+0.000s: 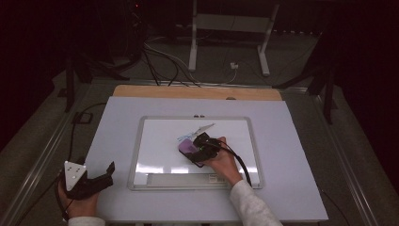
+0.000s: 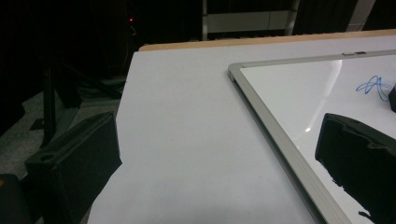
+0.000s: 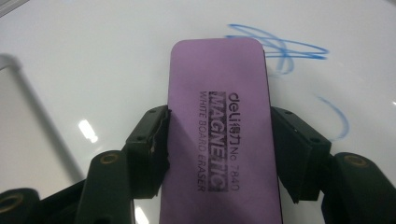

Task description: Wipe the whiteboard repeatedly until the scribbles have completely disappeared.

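Lying flat on the bench (image 1: 301,188): whiteboard (image 1: 150,141), blue scribble (image 3: 280,46) just ahead of the purple eraser (image 3: 219,135). Pressing that eraser onto the board, right gripper (image 3: 219,149) fingers clamping its long sides. Resting at the bench's near-left corner, left gripper (image 1: 101,179), fingers spread, holding nothing.

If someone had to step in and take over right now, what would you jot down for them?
Right gripper: shut on the purple eraser, which lies flat on the whiteboard.
Left gripper: open, holding nothing, at the table's near left corner.
Blue scribble lies just past the eraser's front end; a stray stroke sits to its right.
Done: eraser gripped.
Left: wipe off the remaining blue marks.
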`<state>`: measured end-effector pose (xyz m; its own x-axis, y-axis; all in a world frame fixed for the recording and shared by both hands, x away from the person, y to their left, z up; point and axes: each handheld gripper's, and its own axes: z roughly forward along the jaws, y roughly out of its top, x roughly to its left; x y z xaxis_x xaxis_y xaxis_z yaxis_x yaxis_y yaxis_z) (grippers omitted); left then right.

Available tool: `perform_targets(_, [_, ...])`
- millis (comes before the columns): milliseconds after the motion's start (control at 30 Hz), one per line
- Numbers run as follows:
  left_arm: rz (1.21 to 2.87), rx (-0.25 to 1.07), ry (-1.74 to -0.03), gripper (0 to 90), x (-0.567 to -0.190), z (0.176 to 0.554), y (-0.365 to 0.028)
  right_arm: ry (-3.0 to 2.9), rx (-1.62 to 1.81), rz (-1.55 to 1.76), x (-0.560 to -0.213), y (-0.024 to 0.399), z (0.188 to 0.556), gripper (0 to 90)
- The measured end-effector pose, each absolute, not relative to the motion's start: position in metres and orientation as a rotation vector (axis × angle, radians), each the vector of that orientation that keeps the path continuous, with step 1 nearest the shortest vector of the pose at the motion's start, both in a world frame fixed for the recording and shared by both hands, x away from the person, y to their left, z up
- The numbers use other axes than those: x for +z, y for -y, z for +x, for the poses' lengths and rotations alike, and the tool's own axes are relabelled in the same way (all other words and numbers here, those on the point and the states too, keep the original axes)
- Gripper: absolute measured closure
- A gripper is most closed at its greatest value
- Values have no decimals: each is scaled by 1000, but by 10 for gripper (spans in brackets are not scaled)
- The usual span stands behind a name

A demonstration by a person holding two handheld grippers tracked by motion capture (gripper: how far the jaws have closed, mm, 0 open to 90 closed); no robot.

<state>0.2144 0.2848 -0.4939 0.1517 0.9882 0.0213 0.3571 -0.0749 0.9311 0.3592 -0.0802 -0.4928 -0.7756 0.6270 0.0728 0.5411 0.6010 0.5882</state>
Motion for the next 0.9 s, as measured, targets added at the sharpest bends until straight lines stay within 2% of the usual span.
perform_targets(133, [1577,938,-1334,8,-494,214,-285,-2652,923,1014,-494,86,365,415])
perform_targets(467, [1577,937,-1335,8,-493,214,-285,-2379,850,1372,-495,122,390,416])
perform_targets(900, [1582,936,-1333,8,-494,215,-284,-2669,937,990,-494,76,360,415])
